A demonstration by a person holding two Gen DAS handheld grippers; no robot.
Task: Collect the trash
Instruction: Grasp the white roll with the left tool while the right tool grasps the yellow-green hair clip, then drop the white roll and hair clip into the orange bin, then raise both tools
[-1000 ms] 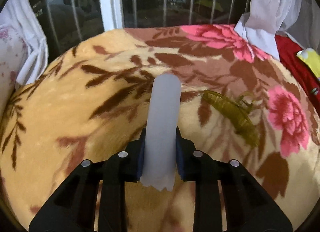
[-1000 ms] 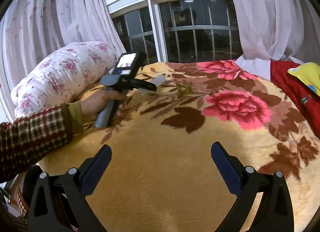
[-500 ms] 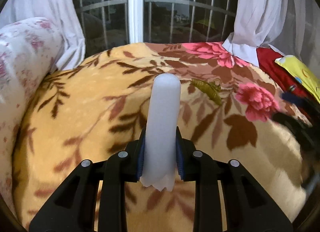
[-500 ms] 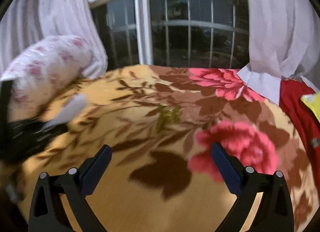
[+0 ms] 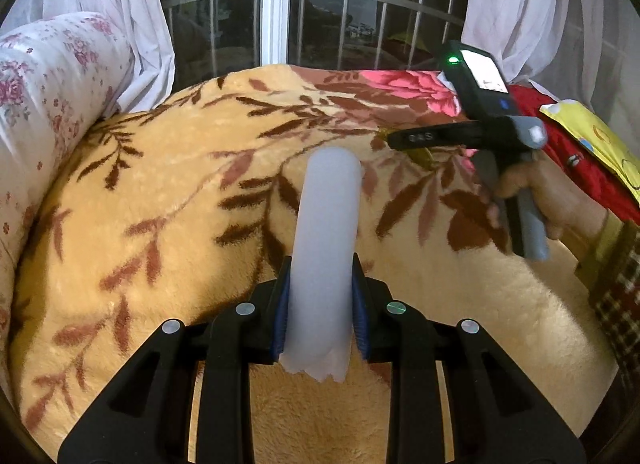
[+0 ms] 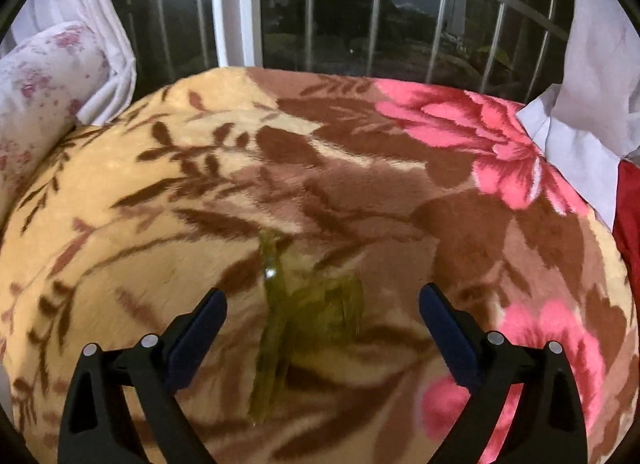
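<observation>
A floral blanket (image 6: 120,223) covers the bed beneath a dark barred window (image 6: 360,15).

A plush blanket (image 5: 168,199) in tan with brown leaves and pink flowers is spreading out below me, covering the bed. A rolled white quilt with small pink flowers (image 5: 44,103) is lying along its left edge. White curtains (image 5: 120,3) are hanging at both sides of a dark barred window (image 6: 360,15) beyond the bed. At the right, red fabric (image 5: 568,151) is lying with a yellow cloth (image 5: 592,135) on top.
</observation>
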